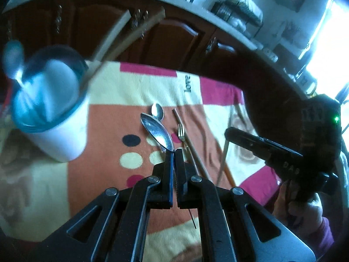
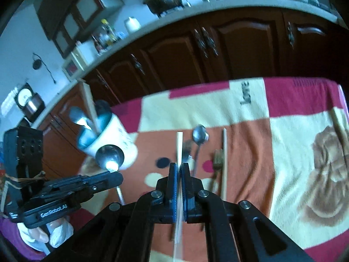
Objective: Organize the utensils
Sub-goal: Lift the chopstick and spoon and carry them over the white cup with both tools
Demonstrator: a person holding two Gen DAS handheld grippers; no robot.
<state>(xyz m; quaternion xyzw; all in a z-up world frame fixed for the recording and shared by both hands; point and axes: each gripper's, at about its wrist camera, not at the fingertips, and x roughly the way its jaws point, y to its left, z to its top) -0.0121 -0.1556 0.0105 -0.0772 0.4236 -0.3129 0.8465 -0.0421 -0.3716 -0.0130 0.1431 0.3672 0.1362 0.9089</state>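
Dim, blue-cast daylight. Window [image 1: 327,50] at far right of left view blown out white. Cup [image 1: 50,100] motion-blurred; glare on held spoon bowl [image 2: 110,156]. Strong fisheye bending, dark vignetted corners, cabinets underexposed.

White blue-rimmed cup [image 1: 52,113] sits at frame left on the patchwork blanket [image 1: 218,113]; small metal spoon [image 1: 157,111], gold fork [image 1: 181,132] and wooden chopstick [image 1: 189,142] lie mid-frame.

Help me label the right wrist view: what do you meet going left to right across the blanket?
Left gripper holding a big spoon → white cup → pale chopstick in the right gripper → small spoon → fork → lying chopstick.
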